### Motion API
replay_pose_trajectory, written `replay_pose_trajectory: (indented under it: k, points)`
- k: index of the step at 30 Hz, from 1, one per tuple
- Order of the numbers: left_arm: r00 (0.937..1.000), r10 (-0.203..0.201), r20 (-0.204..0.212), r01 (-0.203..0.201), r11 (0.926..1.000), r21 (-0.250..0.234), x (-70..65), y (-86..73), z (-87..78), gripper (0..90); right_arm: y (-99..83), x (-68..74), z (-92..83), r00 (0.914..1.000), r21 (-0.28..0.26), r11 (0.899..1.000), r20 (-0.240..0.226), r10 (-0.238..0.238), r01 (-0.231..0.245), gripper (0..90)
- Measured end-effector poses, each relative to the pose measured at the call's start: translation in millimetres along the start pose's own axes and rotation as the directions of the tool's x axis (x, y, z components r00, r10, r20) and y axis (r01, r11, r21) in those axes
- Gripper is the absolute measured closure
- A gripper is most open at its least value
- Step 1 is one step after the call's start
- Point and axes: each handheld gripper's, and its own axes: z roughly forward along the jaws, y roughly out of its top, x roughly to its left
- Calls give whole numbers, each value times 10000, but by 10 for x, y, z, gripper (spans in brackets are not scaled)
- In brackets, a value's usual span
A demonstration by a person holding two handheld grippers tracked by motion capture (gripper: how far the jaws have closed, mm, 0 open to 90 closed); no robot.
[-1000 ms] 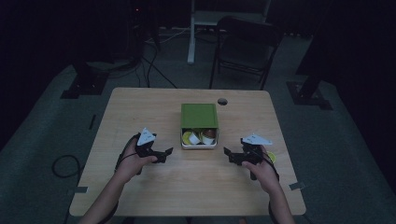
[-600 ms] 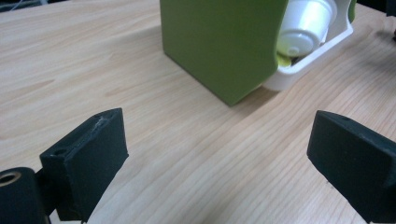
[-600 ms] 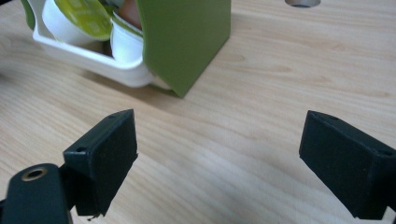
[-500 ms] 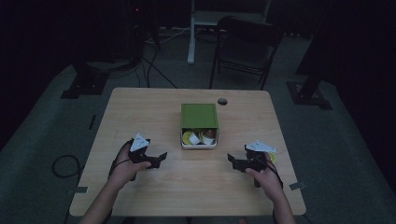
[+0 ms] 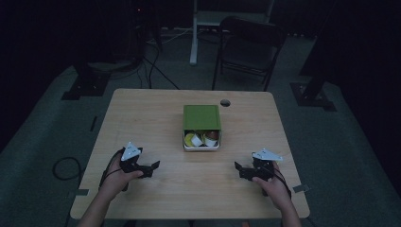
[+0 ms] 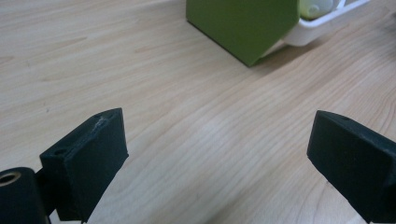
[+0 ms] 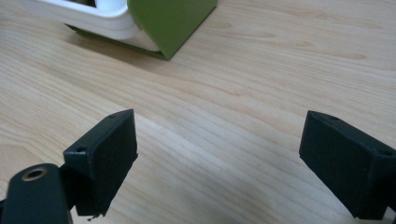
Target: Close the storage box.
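Your left gripper (image 5: 152, 168) and right gripper (image 5: 239, 169) rest low over the near part of the wooden bench (image 5: 142, 118), well apart, each with jaws spread wide and nothing between them. The green box (image 5: 202, 116) sits at the bench's middle, farther off and between the two grippers. Its white tray (image 5: 202, 146) is slid out toward you, holding small round containers (image 5: 202, 138).

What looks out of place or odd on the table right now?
Nothing stands out. The green box sits square at mid-table, its white tray slid partway out toward the person, holding small containers. Nothing spilled.
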Motion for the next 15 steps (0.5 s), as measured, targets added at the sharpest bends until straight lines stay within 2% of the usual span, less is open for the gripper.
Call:
replay_pose_trajectory:
  k: [12, 15]
  points:
    - [9994, -223, -249, 233, 9990, 389, 64, -204, -141, 51, -112, -31, -72, 9997, 264, 9996, 255, -29, 23, 110]
    - [9992, -162, -367, 183, 9982, 576, 78, -250, -174, 52, -140, -46, -87, 9994, 300, 9996, 345, -13, 2, 110]
